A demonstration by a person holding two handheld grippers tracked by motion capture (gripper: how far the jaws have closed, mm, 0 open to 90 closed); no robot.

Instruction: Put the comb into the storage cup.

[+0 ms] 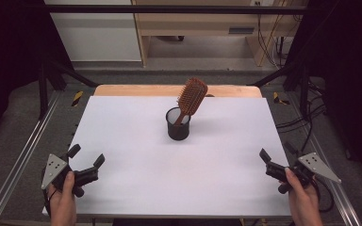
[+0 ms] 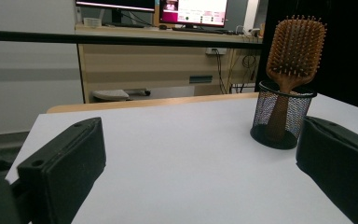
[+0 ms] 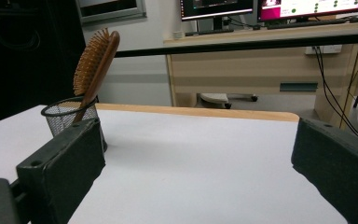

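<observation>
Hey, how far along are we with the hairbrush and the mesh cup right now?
The hairbrush already stands handle-down in the mesh cup, leaning on its rim. Nothing is in hand: the left gripper and the right gripper are open at the near corners of the table. If seating the brush was the goal, little seems left.

The high view looks forward and down over my white table (image 1: 136,160). My left gripper view skims low across it, facing rightward; my right gripper view faces leftward. Both share the wooden hairbrush (image 2: 294,49) in its mesh cup (image 3: 64,116).
</observation>
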